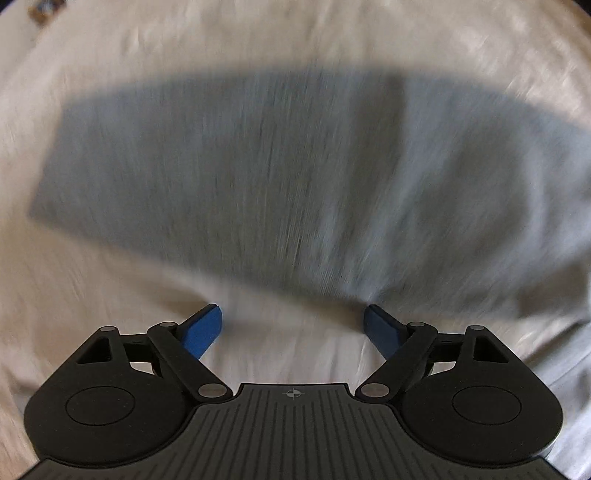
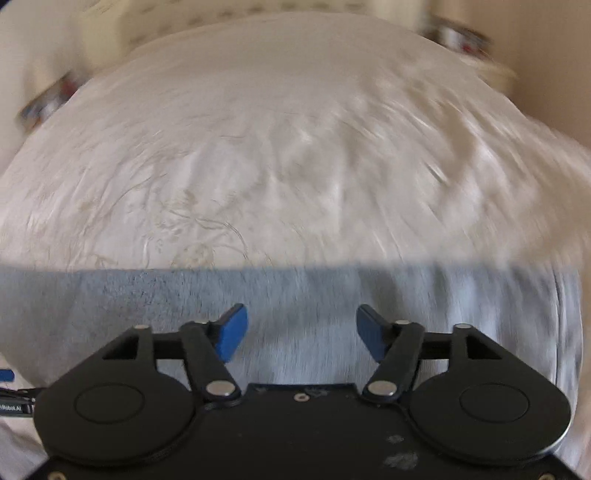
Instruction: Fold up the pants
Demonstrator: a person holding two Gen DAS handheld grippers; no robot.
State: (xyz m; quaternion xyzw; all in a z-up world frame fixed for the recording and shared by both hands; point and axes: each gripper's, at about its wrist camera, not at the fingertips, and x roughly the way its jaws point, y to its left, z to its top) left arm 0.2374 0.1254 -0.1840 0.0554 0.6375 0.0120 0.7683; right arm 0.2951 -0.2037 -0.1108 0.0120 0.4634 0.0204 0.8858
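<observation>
White bedsheet (image 1: 110,258) fills both views. Grey pants (image 1: 258,177) lie flat across mid-frame in the left view, along the lower band in the right view, apparently already narrowed. Left gripper (image 1: 293,325) spread, empty, above the near edge. Right gripper (image 2: 302,328) released, over cloth.

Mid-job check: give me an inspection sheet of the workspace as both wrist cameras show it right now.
Surface: wrinkled cream bedsheet, blurred in both views.
Job's things: grey-blue pants lying flat on the sheet, an overlapping layer on their right part.
Clutter: small dark blurred object at the sheet's far corner; cannot identify.
Grippers: left hand-held gripper open, nothing between its pads; right hand-held gripper open over the pants, holding nothing.
Cables: nothing seen.
Surroundings: beige wall; blurred items past the sheet's edge.
</observation>
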